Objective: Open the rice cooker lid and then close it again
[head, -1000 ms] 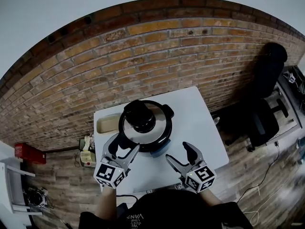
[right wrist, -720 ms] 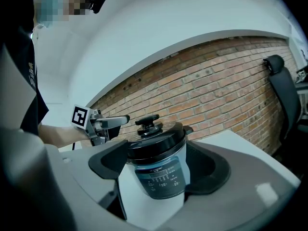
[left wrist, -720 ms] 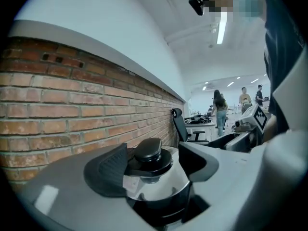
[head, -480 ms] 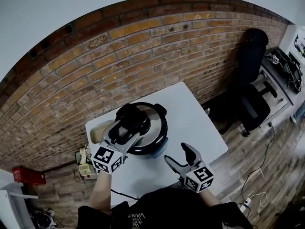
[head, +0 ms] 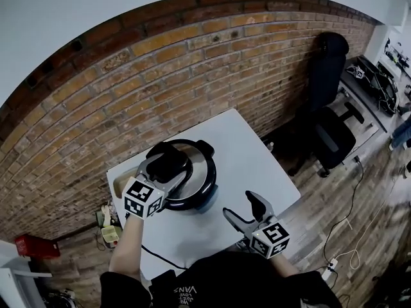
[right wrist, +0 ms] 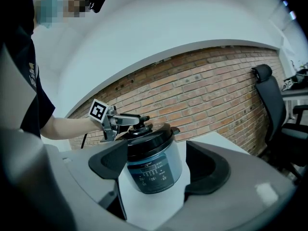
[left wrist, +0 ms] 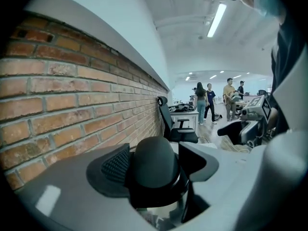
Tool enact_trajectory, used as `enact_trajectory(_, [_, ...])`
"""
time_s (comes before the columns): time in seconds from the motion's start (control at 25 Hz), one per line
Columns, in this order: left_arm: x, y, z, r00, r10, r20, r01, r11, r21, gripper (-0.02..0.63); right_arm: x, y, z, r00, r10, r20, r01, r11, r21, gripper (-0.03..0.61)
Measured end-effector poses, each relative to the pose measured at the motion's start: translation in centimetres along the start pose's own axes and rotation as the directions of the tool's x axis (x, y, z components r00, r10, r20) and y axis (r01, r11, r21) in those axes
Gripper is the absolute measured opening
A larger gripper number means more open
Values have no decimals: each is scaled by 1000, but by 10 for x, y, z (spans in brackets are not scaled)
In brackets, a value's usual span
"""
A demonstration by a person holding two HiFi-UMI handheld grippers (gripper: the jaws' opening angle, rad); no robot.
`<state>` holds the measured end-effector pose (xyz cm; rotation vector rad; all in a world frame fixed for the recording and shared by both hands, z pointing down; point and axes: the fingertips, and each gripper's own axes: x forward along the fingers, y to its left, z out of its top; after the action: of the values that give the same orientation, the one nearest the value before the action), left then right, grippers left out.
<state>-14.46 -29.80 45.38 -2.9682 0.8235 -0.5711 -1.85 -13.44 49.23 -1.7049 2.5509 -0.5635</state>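
Note:
A rice cooker (head: 204,175) with a steel lid and a black knob (head: 171,158) stands on the white table (head: 257,165), lid down. My left gripper (head: 169,165) reaches over the lid from the left, its jaws closed against both sides of the knob (left wrist: 154,170). The right gripper view shows the cooker's grey front panel (right wrist: 151,170) and the left gripper (right wrist: 130,120) on top of it. My right gripper (head: 239,205) hovers open over the table's near right part, pointing at the cooker, with nothing between its jaws.
A brick wall (head: 192,63) runs behind the table. A tan container (head: 119,183) sits at the table's left edge beside the cooker. A black office chair (head: 331,133) stands to the right. Several people (left wrist: 207,102) stand far off in the room.
My left gripper has gone from the table's front edge up over the lid, and its jaws now hold the knob. The right gripper has stayed where it was.

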Motion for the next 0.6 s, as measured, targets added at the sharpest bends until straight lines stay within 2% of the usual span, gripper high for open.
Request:
enact_trajectory(0.32, [21, -1, -11, 987, -40, -154, 45, 999, 27, 318, -9, -11, 2, 1000, -19, 10, 19, 1000, 6, 370])
enact_trajectory(0.6, [21, -1, -13, 986, -22, -166, 30, 998, 47, 316, -13, -14, 0, 1000, -19, 6, 19, 1000, 22, 370])
